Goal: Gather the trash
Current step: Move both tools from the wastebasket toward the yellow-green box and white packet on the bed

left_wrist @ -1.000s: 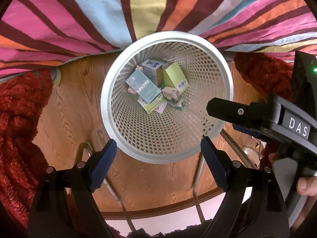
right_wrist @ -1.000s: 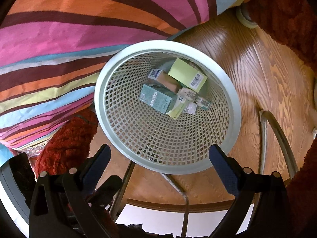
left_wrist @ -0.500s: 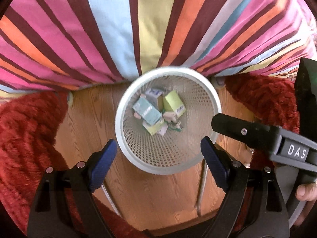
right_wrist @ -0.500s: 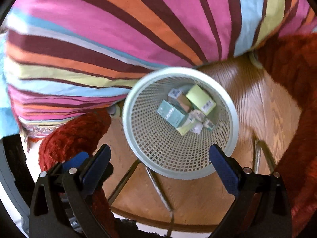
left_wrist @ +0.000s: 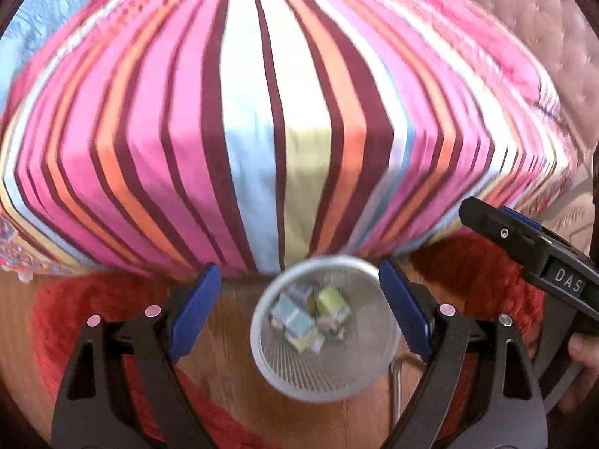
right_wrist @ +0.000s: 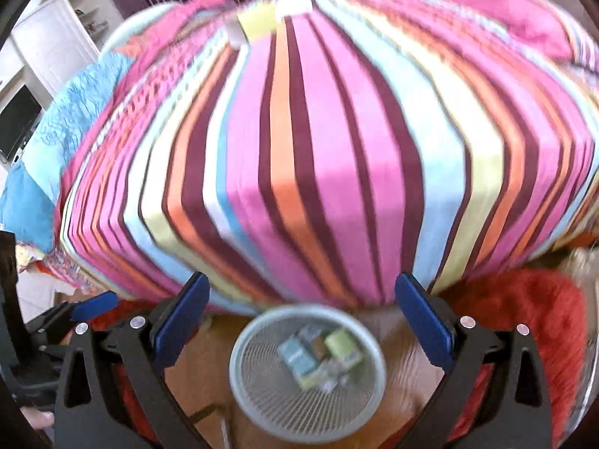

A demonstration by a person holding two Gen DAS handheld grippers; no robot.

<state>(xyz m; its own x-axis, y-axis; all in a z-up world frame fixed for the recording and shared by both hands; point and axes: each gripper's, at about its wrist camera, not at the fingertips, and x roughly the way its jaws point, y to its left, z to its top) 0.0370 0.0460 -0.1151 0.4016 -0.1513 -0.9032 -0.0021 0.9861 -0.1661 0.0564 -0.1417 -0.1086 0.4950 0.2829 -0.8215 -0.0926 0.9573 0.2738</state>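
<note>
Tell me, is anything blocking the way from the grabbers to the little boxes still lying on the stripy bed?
Nothing visible does. Both the left gripper and right gripper are open and empty above the mesh bin. The striped bedspread between them and the blurry boxes at its far end looks bare.

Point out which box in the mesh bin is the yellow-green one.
It is the box on the right of the pile in the mesh bin, beside the brownish box; the teal box lies to their left.
</note>
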